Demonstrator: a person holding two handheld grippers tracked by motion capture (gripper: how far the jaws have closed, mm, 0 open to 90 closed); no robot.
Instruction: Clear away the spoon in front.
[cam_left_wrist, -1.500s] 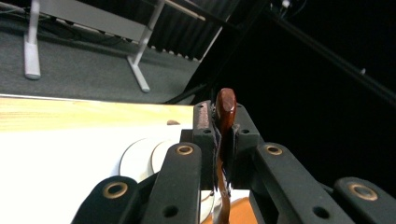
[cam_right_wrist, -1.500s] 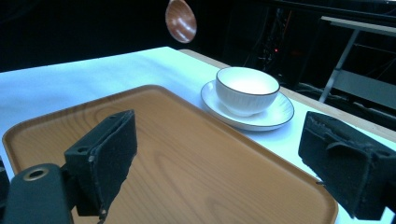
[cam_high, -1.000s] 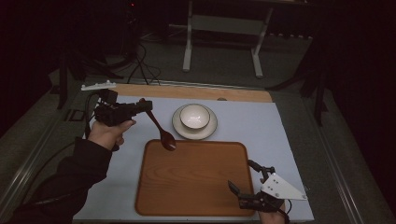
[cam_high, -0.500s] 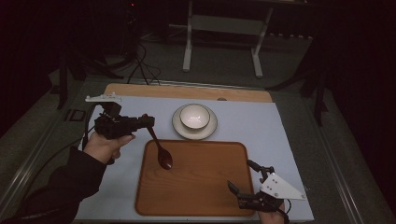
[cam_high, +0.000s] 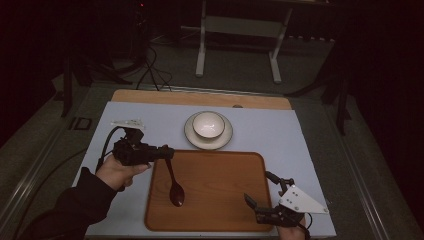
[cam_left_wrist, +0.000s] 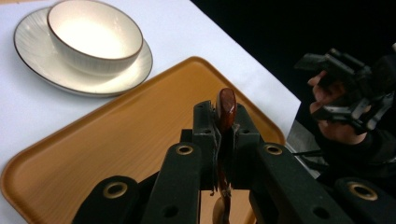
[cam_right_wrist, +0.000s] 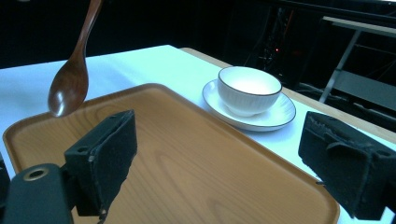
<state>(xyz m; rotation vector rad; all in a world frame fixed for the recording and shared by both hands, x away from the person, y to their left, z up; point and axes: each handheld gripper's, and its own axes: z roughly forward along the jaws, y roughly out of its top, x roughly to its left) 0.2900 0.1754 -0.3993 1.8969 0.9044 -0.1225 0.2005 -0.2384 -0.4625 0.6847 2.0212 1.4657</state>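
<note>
My left gripper (cam_high: 167, 152) is shut on the handle of a dark wooden spoon (cam_high: 174, 185), at the left edge of the wooden tray (cam_high: 220, 170). The spoon hangs bowl-down over the tray's left part; in the right gripper view the spoon (cam_right_wrist: 70, 81) hovers just above the tray (cam_right_wrist: 187, 168). In the left gripper view the spoon handle (cam_left_wrist: 225, 109) sticks up between the closed jaws. My right gripper (cam_high: 260, 195) stands open at the tray's near right corner, nothing between its pads (cam_right_wrist: 105, 154). A white bowl (cam_high: 208, 124) sits on a saucer (cam_high: 221, 140) behind the tray.
A pale blue mat (cam_high: 280, 130) covers the table, with a bare wooden strip (cam_high: 150, 96) at the far edge. A metal stand (cam_high: 235, 30) and cables lie on the dark floor beyond. In the left gripper view the other hand and its gripper (cam_left_wrist: 348, 88) are at the right.
My left hand has come down and toward the near side, carrying the spoon from beside the saucer to over the tray's left part. The right gripper has stayed put.
</note>
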